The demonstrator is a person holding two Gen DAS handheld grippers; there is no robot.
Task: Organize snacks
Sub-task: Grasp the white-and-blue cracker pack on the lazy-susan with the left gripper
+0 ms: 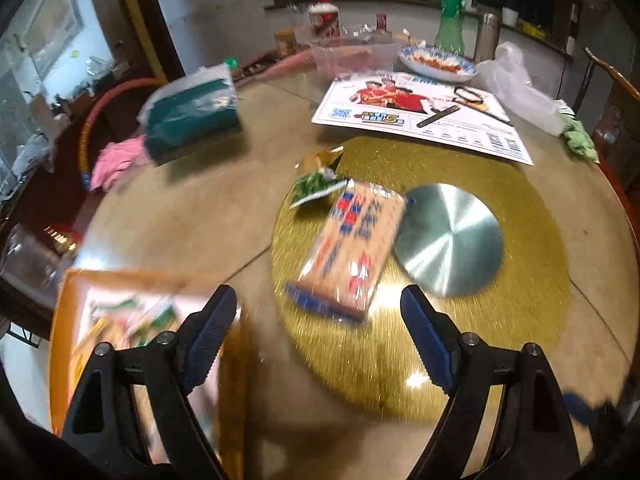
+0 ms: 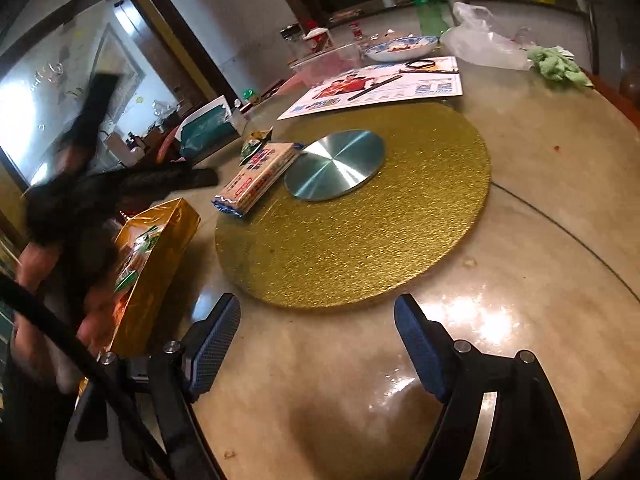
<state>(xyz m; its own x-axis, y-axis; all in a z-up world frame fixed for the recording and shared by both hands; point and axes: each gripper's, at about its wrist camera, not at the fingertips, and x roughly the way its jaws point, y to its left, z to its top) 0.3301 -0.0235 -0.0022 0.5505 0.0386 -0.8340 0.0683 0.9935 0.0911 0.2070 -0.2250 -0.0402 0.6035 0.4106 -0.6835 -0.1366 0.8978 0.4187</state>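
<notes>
The left gripper [image 1: 320,304] hangs above the desk [image 1: 192,208] with its jaws spread wide and nothing between them. Just beyond its fingertips lies a long biscuit packet [image 1: 352,248], tan with red and blue print, resting on the round gold mat [image 1: 520,280]. The packet's far end touches a small green snack bag [image 1: 316,186], and a crumpled yellowish wrapper [image 1: 320,158] sits just behind that. Beside the packet, at the mat's middle, lies a flat silver metal disc [image 1: 448,240]. To the lower left of this gripper stands an orange-gold box [image 1: 64,320], blurred, with several snack packs inside it.

The right gripper [image 2: 318,312] is also released, jaws apart and empty, hovering over bare desk just short of the mat's near edge. From its view the box [image 2: 168,256] stands at the desk's left edge, open at the top, with green and orange packets showing inside. A blurred hand [image 2: 40,260] holding the other gripper's dark body is above the box.

Further out, a printed poster [image 1: 420,116] lies flat past the mat. A teal tissue pack [image 1: 192,116] sits to the left, with pink cloth [image 1: 116,160] beside it. At the far side stand a blue-rimmed plate [image 1: 438,62], a clear plastic tub [image 1: 348,56], a green bottle [image 1: 450,20], a white plastic bag [image 1: 516,84] and a green cloth [image 1: 580,140].
</notes>
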